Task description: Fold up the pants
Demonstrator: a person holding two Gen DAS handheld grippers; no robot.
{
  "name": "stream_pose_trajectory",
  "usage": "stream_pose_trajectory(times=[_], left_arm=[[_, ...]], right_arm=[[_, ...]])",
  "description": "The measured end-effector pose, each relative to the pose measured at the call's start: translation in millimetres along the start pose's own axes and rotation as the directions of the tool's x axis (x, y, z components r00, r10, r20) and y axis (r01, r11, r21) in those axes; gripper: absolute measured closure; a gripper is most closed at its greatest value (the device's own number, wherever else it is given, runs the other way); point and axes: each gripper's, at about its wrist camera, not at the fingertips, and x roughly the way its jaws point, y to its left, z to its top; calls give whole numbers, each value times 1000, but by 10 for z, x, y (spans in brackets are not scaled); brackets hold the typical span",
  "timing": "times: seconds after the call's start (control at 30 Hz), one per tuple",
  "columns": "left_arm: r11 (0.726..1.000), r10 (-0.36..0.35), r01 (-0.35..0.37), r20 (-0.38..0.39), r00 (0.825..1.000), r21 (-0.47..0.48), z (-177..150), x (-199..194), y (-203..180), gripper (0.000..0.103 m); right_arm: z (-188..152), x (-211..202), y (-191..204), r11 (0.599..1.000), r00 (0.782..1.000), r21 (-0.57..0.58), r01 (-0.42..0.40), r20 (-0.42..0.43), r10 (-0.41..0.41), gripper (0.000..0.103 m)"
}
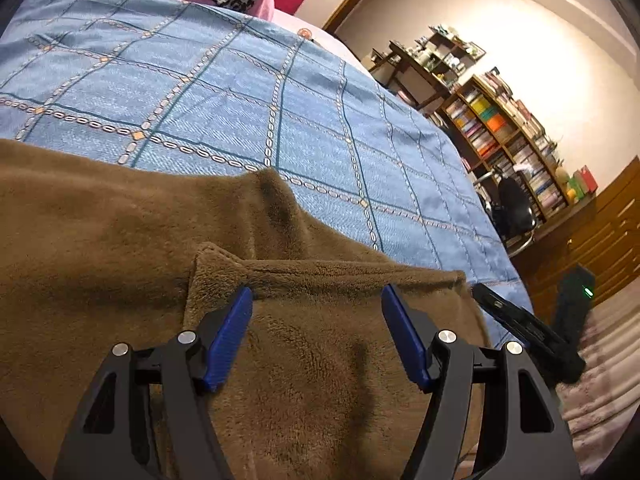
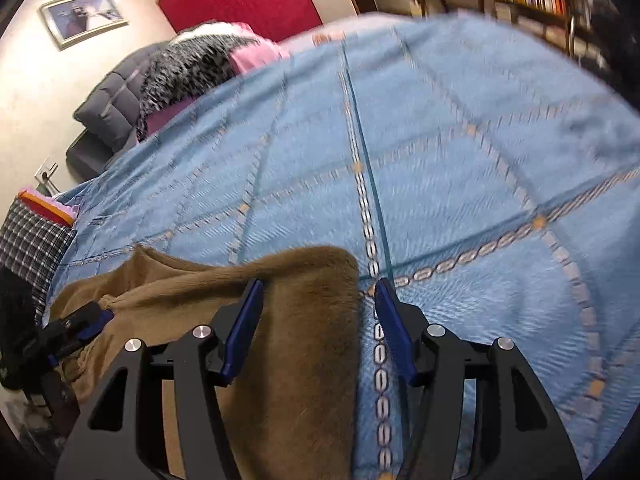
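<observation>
A blue checked bedspread (image 1: 224, 92) is seen covering the bed. Brown fleece pants (image 1: 120, 248) are spread on its near part, one corner folded over. The left gripper (image 1: 316, 300) is held jaws apart above the folded fleece, nothing gripped. The right gripper (image 2: 318, 292) is likewise parted over the pants' edge (image 2: 312, 280), empty.
</observation>
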Motion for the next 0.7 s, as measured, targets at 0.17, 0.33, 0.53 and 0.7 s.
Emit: stream_pose_trajectory(times=[0.17, 0.33, 0.53, 0.7], left_arm=[[997, 73, -74, 42, 996, 19, -12, -167, -82, 28], [982, 168, -174, 80, 982, 77, -113, -252, -135, 26], [975, 219, -219, 11, 976, 32, -225, -56, 163, 26], [979, 205, -205, 23, 978, 4, -254, -146, 265, 26]], right_arm=[[-110, -256, 420, 992, 998, -121, -21, 60, 29, 43], [-325, -148, 743, 979, 997, -191, -77, 0, 78, 43], [-648, 164, 855, 962, 998, -270, -37, -61, 22, 39], [-680, 206, 893, 953, 998, -301, -17, -60, -1, 38]])
